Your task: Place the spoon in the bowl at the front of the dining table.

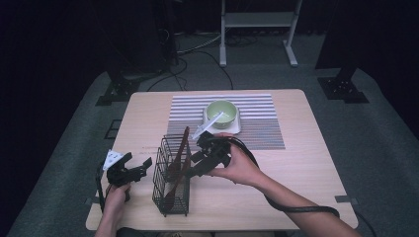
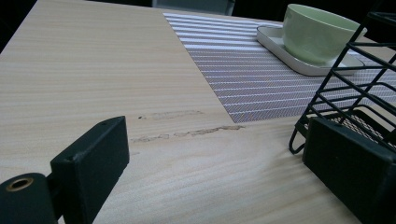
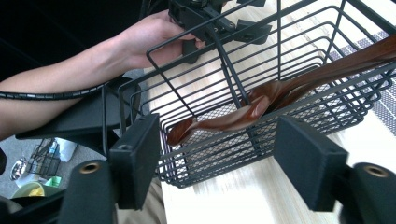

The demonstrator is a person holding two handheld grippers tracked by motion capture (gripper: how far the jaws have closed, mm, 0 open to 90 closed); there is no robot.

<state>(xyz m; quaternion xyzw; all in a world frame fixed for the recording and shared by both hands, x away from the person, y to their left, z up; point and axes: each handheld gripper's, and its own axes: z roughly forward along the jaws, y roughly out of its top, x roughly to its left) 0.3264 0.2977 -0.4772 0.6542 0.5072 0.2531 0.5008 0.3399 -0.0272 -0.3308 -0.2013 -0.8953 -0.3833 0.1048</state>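
One wire basket (image 1: 171, 175) holds two brown wooden utensils (image 1: 178, 160). Both grippers, left (image 1: 132, 169) and right (image 1: 201, 157), flank it, jaws spread. Farther off: one green bowl (image 1: 221, 113).

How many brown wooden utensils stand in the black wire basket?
2: two brown wooden utensils lean crossed inside the black wire basket, bowls down on its mesh floor; another could be hidden behind them.

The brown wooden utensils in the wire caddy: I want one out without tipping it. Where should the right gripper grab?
Probably the upper handle end of the wooden utensils, which sticks out above the wire caddy rim and leans toward the bowl. Come from above with the open right gripper and pull along its lean.
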